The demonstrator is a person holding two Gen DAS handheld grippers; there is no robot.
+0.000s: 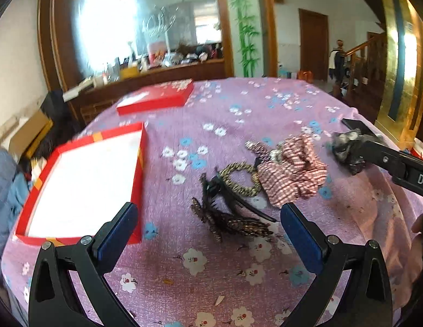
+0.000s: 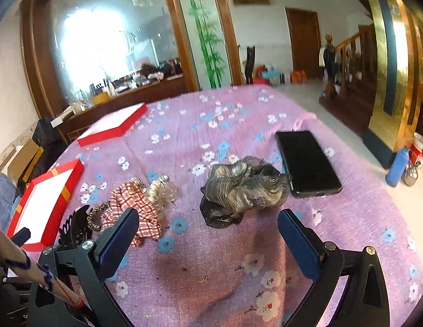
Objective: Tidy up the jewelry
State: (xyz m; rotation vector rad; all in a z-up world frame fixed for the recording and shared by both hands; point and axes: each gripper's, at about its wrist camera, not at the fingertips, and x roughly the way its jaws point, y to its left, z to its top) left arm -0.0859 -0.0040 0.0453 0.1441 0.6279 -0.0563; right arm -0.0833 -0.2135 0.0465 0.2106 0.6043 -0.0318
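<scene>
Both tools gape empty: left tool (image 1: 208, 227), right tool (image 2: 208, 235). Grey scrunchie (image 2: 245, 188) lies on the counter (image 2: 211, 267) just ahead of your right tool, touching the phone (image 2: 306, 160). Soft, light, squashy; pinch its bunched middle. Red box (image 1: 83, 182) sits well left.

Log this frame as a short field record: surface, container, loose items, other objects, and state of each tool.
surface: purple floral tablecloth
container: open red box, white inside, nothing visible in it
lid: red lid, lying apart behind the box
loose items: checked scrunchie, leopard hair tie, dark claw clip, grey scrunchie
other: black phone beside the grey scrunchie
left tool: open, holding nothing
right tool: open, holding nothing
</scene>
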